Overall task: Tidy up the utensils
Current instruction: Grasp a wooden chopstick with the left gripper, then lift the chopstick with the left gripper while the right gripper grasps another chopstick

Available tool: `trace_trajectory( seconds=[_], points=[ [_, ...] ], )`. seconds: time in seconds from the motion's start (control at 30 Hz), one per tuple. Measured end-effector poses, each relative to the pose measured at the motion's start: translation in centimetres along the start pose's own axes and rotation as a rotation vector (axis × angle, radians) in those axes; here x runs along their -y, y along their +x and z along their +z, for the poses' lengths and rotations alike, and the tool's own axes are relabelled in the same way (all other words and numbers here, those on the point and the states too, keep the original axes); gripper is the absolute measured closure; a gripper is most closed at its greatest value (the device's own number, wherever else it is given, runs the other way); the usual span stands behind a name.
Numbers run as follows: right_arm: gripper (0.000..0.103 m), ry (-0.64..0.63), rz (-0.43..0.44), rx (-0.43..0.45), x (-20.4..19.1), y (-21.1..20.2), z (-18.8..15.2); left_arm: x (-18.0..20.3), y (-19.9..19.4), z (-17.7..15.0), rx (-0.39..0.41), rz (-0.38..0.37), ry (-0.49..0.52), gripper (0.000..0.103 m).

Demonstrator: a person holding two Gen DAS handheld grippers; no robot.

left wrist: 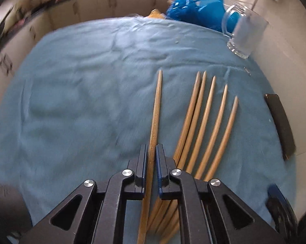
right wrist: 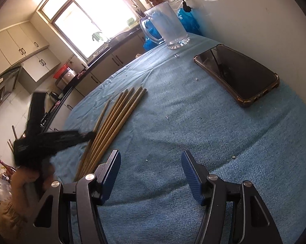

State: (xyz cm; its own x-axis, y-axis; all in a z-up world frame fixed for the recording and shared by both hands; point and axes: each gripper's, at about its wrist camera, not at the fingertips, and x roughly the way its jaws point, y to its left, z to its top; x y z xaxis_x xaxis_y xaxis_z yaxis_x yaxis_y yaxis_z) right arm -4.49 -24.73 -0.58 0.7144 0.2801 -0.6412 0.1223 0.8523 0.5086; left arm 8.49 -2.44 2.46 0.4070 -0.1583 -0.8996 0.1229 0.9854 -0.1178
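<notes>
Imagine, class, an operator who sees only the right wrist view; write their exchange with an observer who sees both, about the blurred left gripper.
Operator: Is the left gripper holding anything?
Observer: Yes. The left gripper is shut on one chopstick.
Operator: Is that chopstick among the others?
Observer: No, it lies apart, left of the five other chopsticks.
Operator: Which ends point towards the mug?
Observer: The tapered tips point roughly toward the glass mug.

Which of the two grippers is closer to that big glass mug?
Neither is close; the right seems somewhat nearer. The right gripper hangs open over bare cloth, the glass mug far ahead. The left gripper, shut on one chopstick, has it far off, ahead to its right.
</notes>
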Motion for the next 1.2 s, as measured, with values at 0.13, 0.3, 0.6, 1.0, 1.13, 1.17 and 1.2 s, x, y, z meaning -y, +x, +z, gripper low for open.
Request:
trace_trajectory(
  seconds=[0.13,0.3,0.6,1.0,1.13,1.17,1.2],
  points=[
    [0.036,-0.057,0.020,-0.084,-1.9,0.8,1.2,-2.2,-2.0,-3.9,-0.014,-0.024,-0.037,0.096],
    [0.043,-0.099,0.024,-0.198,-5.0,5.2,4.5,-2.9,-3.0,-6.6,0.052,-0.039,-0.034,0.096],
    [0.073,-0.182,-0.223,-0.264,-8.5,11.2,6.3,-4.3,-3.4,-7.4,0.074,-0.099,-0.064,0.096],
    [0.094,-0.396,-0.343,-0.381,-10.6,11.6,5.2,-4.5,-4.3,-8.9,0.008,-0.107,-0.097,0.096],
    [0.095,-0.457,-0.261,-0.459,-8.6,6.5,1.6,-4.8,-6.0,-12.4,-0.050,-0.156,-0.107,0.096],
    [0.095,-0.488,-0.258,-0.473,-8.2,5.3,0.6,-4.9,-6.5,-13.3,-0.056,-0.169,-0.103,0.096],
    [0.094,-0.537,-0.270,-0.485,-7.8,3.8,-0.6,-4.8,-6.8,-14.2,-0.065,-0.181,-0.091,0.096]
  ],
)
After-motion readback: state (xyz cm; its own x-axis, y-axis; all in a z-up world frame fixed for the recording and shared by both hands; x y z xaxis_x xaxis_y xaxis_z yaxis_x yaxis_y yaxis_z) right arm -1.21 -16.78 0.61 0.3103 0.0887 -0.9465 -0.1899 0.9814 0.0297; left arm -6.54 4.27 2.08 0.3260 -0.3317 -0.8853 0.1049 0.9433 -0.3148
